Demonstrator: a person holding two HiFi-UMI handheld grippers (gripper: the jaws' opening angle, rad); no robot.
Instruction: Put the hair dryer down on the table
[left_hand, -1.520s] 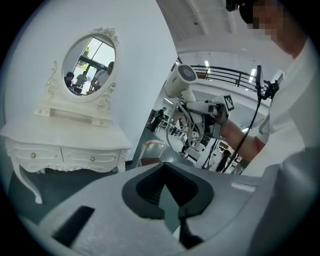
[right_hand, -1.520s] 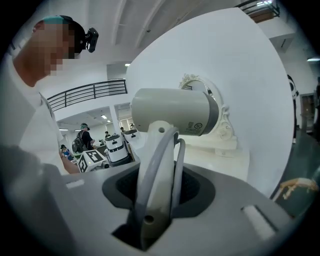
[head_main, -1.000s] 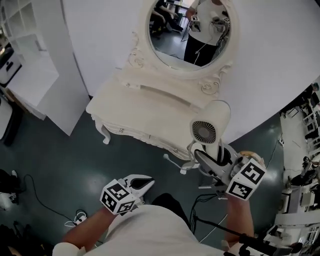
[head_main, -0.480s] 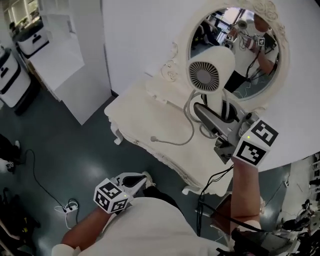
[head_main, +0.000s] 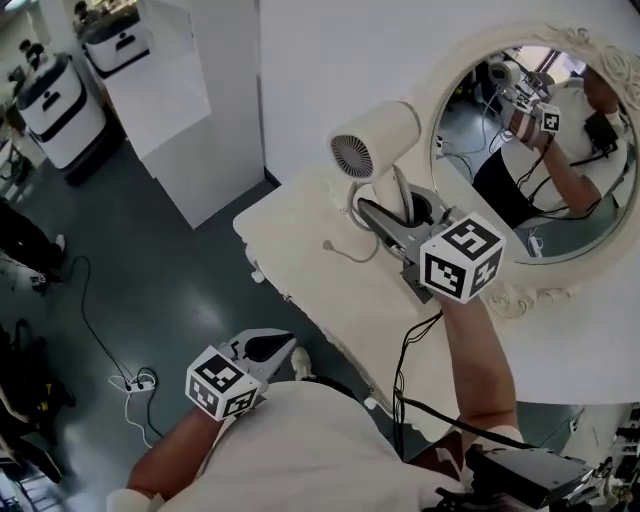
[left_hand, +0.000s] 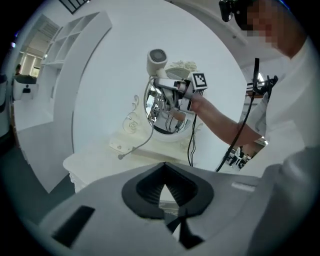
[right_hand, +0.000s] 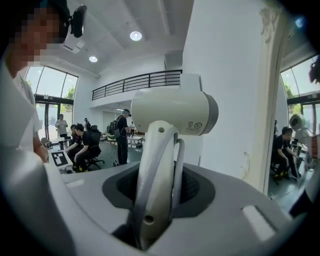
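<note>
The white hair dryer is held up in the air over the cream dressing table, with its grille facing me. My right gripper is shut on the dryer's handle, which stands upright between the jaws under the barrel. The dryer's grey cord droops onto the tabletop. From the left gripper view the hair dryer and the right gripper show high in front of the mirror. My left gripper hangs low by my body, jaw tips together and holding nothing.
An oval mirror in an ornate frame stands at the table's back. A white partition and grey trolleys stand to the left. Cables lie on the dark floor. A black cable runs along my right arm.
My right gripper has carried the hair dryer up from the table's front edge to above the tabletop near the mirror. The left gripper stayed low and shut.
</note>
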